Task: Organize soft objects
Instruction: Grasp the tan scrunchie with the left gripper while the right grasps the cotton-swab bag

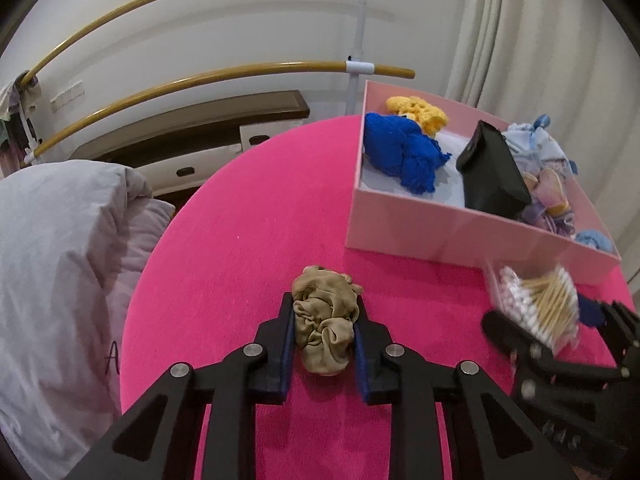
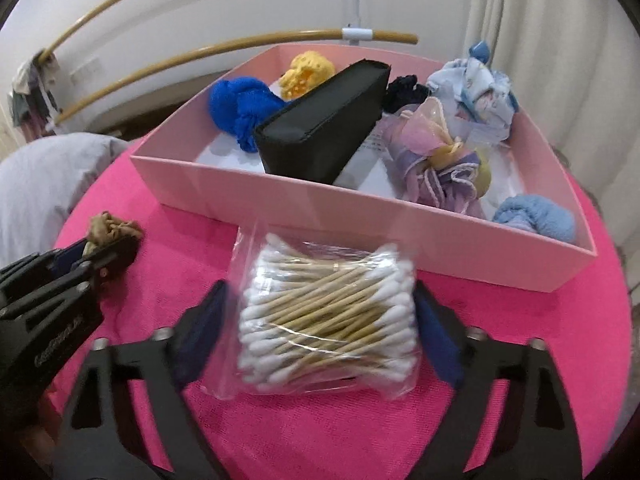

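A crumpled tan cloth [image 1: 324, 320] lies on the round pink table [image 1: 248, 220], and my left gripper [image 1: 323, 304] is shut on it, a blue pad pressed to each side. In the right wrist view the same gripper [image 2: 108, 240] sits at the left with the tan cloth [image 2: 114, 226] in its tips. A clear bag of cotton swabs [image 2: 324, 316] lies flat between the fingers of my right gripper [image 2: 320, 292], which stands open; its pads are close beside the bag's ends. The pink box [image 2: 320, 204] behind holds a blue knit [image 2: 240, 112], a yellow knit [image 2: 306, 70] and pastel cloths [image 2: 440, 152].
A black pouch [image 2: 324, 124] leans in the middle of the box, and a light blue cloth [image 2: 536, 216] fills its near right corner. Grey bedding [image 1: 60, 260] bulges at the table's left edge. Wooden rails [image 1: 200, 76] and a curtain [image 1: 500, 40] stand behind.
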`<state>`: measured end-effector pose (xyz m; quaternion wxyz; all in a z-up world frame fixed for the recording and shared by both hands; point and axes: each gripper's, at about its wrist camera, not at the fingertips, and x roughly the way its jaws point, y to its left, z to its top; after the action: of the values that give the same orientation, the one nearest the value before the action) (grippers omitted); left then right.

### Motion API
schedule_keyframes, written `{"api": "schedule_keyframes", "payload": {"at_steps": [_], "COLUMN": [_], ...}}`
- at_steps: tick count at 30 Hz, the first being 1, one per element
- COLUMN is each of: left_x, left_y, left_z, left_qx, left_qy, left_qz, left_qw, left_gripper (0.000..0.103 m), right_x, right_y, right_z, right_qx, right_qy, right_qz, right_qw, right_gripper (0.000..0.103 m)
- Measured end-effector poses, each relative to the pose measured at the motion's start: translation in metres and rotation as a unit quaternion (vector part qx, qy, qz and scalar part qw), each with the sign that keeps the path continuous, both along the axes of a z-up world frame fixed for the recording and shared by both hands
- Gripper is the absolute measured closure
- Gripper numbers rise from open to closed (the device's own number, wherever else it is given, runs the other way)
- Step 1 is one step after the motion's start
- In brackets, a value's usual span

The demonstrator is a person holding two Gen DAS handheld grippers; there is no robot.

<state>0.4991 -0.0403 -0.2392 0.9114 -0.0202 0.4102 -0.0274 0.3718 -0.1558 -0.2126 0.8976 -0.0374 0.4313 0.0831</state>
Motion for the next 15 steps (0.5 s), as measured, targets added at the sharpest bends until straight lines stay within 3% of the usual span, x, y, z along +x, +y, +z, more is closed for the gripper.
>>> {"api": "schedule_keyframes", "payload": {"at_steps": [6, 15], "left_x": [-0.019, -0.086], "left_y": [-0.007, -0.010], "left_z": [0.003, 0.025], "left_qx": [-0.006, -0.015], "left_qy": [0.002, 0.002], "left_qz": [-0.005, -0.028], "left_qw": [1.0000, 0.9995], "left_gripper": [0.082, 0.082], "right_x": [-0.010, -0.051], "right_y": [-0.018, -0.043], "right_z": [0.004, 0.021], "right_qx": [0.027, 0.047], "right_qy": [-0.004, -0.015], "right_qz": [0.002, 0.003], "right_qw": [1.000, 0.999], "right_gripper": [0.035, 0.036]}}
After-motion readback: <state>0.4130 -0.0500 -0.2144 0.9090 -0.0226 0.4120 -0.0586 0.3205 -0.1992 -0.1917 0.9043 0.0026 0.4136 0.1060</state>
